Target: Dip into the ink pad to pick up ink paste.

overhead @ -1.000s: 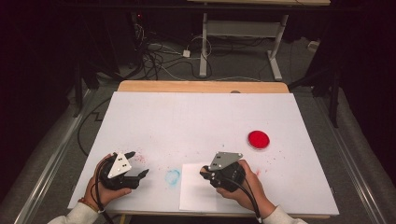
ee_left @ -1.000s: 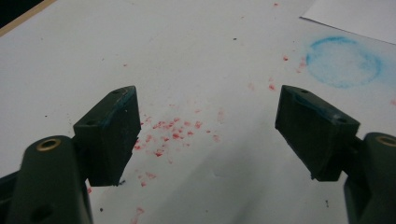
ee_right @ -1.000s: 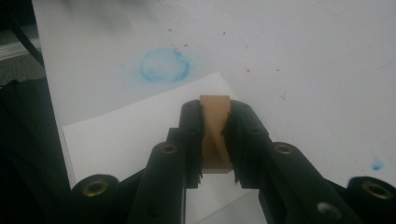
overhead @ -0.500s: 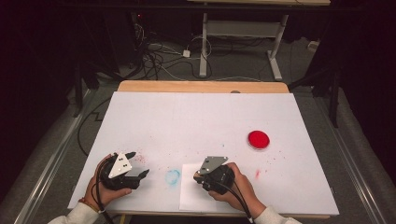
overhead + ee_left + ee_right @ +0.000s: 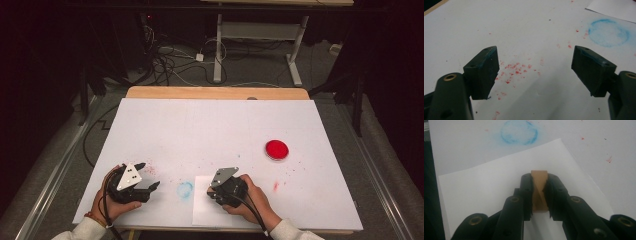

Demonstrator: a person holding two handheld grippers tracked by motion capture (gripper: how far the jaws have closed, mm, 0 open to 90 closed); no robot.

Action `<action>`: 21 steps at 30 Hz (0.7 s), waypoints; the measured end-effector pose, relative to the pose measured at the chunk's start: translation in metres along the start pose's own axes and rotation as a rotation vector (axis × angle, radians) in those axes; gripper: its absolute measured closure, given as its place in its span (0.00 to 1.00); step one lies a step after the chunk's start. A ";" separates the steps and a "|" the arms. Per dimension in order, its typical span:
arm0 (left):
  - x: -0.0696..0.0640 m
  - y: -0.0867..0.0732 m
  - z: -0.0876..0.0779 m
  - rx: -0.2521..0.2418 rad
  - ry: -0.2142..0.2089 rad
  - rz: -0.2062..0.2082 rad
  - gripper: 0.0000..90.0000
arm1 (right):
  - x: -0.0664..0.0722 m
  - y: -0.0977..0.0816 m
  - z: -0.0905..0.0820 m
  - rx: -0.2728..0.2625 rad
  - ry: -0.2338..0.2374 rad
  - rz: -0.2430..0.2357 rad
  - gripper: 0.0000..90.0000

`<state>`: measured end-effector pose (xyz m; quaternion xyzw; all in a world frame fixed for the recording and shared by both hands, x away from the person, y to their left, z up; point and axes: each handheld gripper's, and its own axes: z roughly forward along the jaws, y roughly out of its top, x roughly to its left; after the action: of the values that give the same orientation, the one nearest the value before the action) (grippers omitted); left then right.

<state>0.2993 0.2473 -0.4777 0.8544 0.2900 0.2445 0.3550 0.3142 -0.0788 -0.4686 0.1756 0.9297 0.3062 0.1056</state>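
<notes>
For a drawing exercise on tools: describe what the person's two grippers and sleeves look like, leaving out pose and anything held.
Both the left gripper and the right gripper are black, each topped by a grey three-cornered plate with small dark holes. Their jaws end in thick, dark blocky pads, and brass-coloured rivets sit at the joints. A black cable trails from each. The sleeves are white, and a thin orange-brown band circles the left wrist.

**Bright table, dark room**

The white table (image 5: 215,135) is lit from above and looks bright, but the floor and room around it are very dark. The high view is a bit grainy and soft. In both gripper views the near black jaws look fuzzy, and soft grey shadows fall on the table under them
</notes>
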 end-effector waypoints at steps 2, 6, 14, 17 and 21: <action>0.000 0.000 0.000 -0.001 0.001 0.000 0.24 | 0.000 -0.001 0.000 -0.002 0.002 0.009 0.85; 0.000 0.000 0.000 -0.001 0.003 0.001 0.24 | -0.002 -0.001 0.001 -0.003 0.010 0.007 0.85; 0.000 0.000 -0.001 -0.001 0.003 -0.002 0.24 | -0.005 -0.001 0.001 0.000 0.036 0.013 0.85; 0.000 0.000 -0.001 -0.006 0.009 0.010 0.24 | -0.005 -0.001 0.001 0.001 0.031 0.014 0.85; -0.001 0.000 0.000 0.000 0.002 0.001 0.24 | -0.007 -0.001 0.001 0.004 0.044 0.026 0.85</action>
<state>0.2986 0.2466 -0.4775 0.8544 0.2900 0.2453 0.3545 0.3205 -0.0815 -0.4695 0.1812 0.9300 0.3093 0.0810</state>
